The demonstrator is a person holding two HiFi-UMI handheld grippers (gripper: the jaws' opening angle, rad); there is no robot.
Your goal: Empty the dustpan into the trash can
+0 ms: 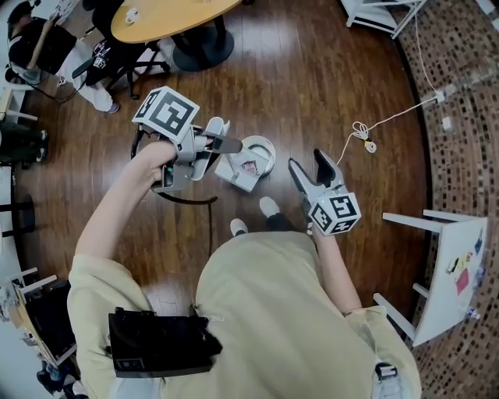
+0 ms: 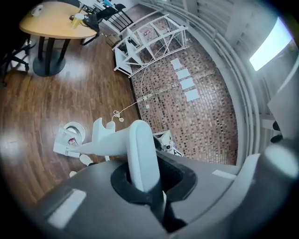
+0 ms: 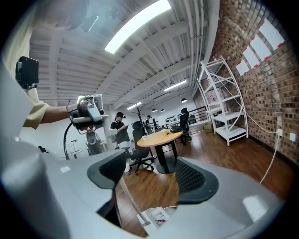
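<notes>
My left gripper point(image 1: 214, 144) is shut on the top of the dustpan's white handle point(image 2: 140, 154). The handle runs down to the white pan point(image 1: 240, 173), which holds a bit of printed paper. The pan lies right beside the round white trash can point(image 1: 263, 148) on the wooden floor; both also show in the left gripper view, pan point(image 2: 65, 144) and can point(image 2: 74, 128). My right gripper point(image 1: 308, 162) hovers to the right of the can, jaws apart and holding nothing. In the right gripper view the thin handle and the pan point(image 3: 156, 217) show beyond its jaws point(image 3: 147, 179).
The person's shoes point(image 1: 269, 206) stand just behind the pan. A round wooden table point(image 1: 168, 15) and a chair are at the back left, white shelving point(image 1: 382, 15) at the back right, a white table point(image 1: 460, 265) at right. A cord point(image 1: 362, 136) lies on the floor. People stand by the table point(image 3: 119, 128).
</notes>
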